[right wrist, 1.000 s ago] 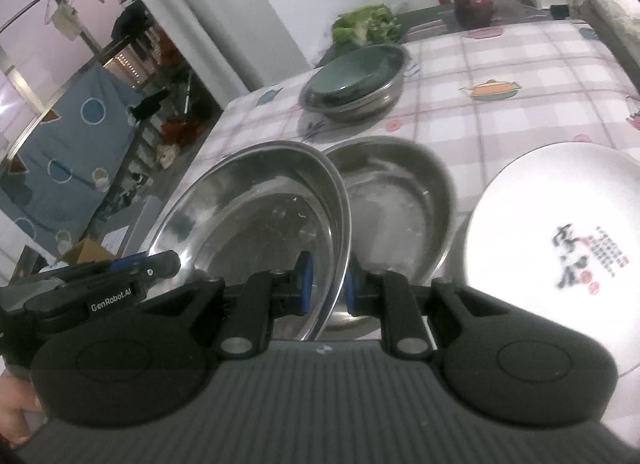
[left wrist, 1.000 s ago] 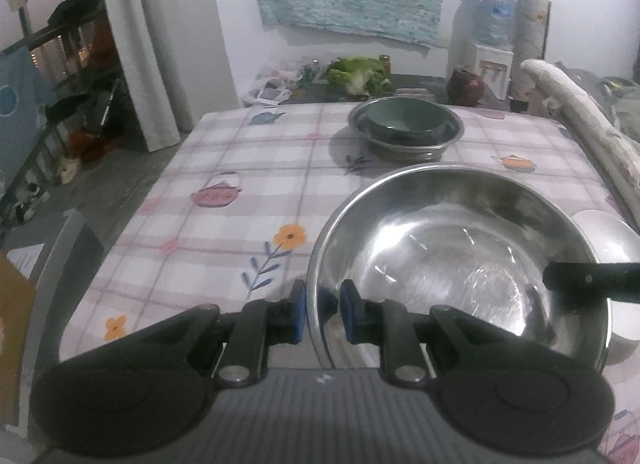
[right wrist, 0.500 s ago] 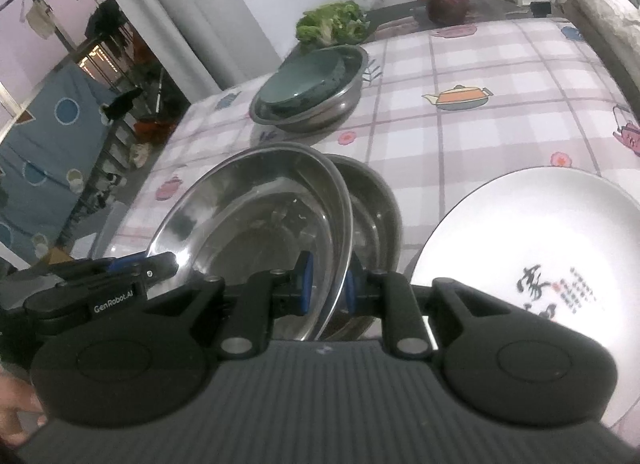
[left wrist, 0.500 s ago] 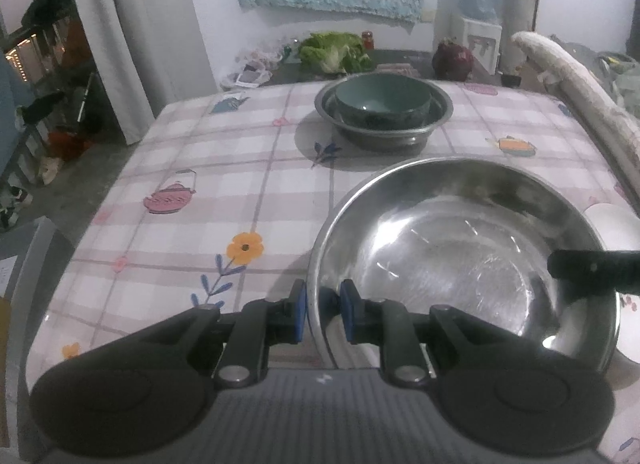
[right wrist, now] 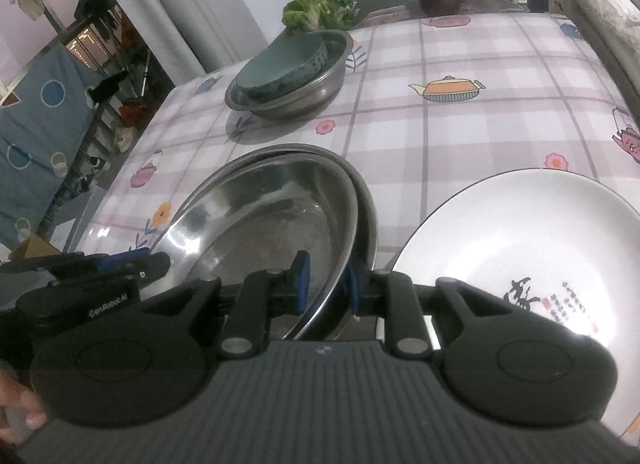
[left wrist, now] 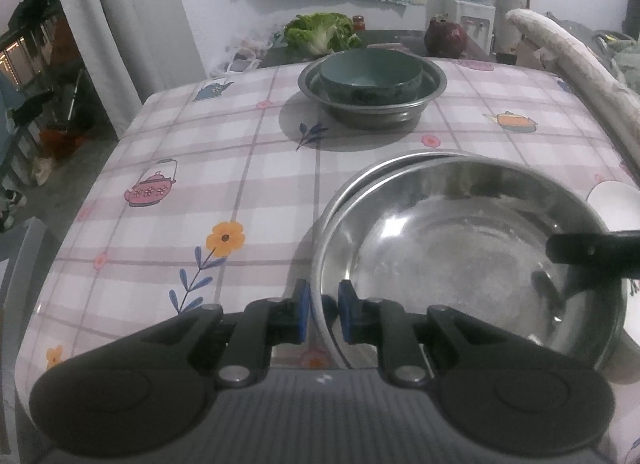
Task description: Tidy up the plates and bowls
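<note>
Fingers of the left gripper and the right gripper pinch opposite rims of the steel bowl, nested tilted in a second bowl on the table, beside the white plate.

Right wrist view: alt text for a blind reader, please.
The right gripper pinches the rim of a large steel bowl that sits in a second steel bowl on a checked tablecloth. The left gripper holds its far rim. A white plate lies right; a teal bowl nests in a steel basin behind.
</note>
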### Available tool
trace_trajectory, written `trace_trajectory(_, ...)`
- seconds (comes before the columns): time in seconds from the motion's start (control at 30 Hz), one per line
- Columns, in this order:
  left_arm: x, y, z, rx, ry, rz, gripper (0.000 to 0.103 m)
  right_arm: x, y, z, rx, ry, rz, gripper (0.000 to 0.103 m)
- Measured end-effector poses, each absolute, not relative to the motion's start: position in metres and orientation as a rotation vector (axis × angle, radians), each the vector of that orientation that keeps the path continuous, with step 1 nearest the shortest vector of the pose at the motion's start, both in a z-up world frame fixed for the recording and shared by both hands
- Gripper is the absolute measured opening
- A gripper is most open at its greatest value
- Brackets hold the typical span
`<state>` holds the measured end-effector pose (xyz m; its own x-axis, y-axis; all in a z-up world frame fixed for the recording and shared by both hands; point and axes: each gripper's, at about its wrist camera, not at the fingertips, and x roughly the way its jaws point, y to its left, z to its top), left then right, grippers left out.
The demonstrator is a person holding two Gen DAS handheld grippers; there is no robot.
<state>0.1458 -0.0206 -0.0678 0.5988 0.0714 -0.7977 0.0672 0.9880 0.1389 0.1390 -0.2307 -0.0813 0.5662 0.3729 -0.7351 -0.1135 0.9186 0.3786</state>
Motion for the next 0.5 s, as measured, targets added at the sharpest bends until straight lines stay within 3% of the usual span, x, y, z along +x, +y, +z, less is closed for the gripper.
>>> trace_trajectory(0.5, 0.1448, -0.0191, -0.0678, 0.149, 0.933, -0.002, 0.016, 0.1425, -0.2278, -0.0807, 0.281, 0.934, 0.292, 0.023)
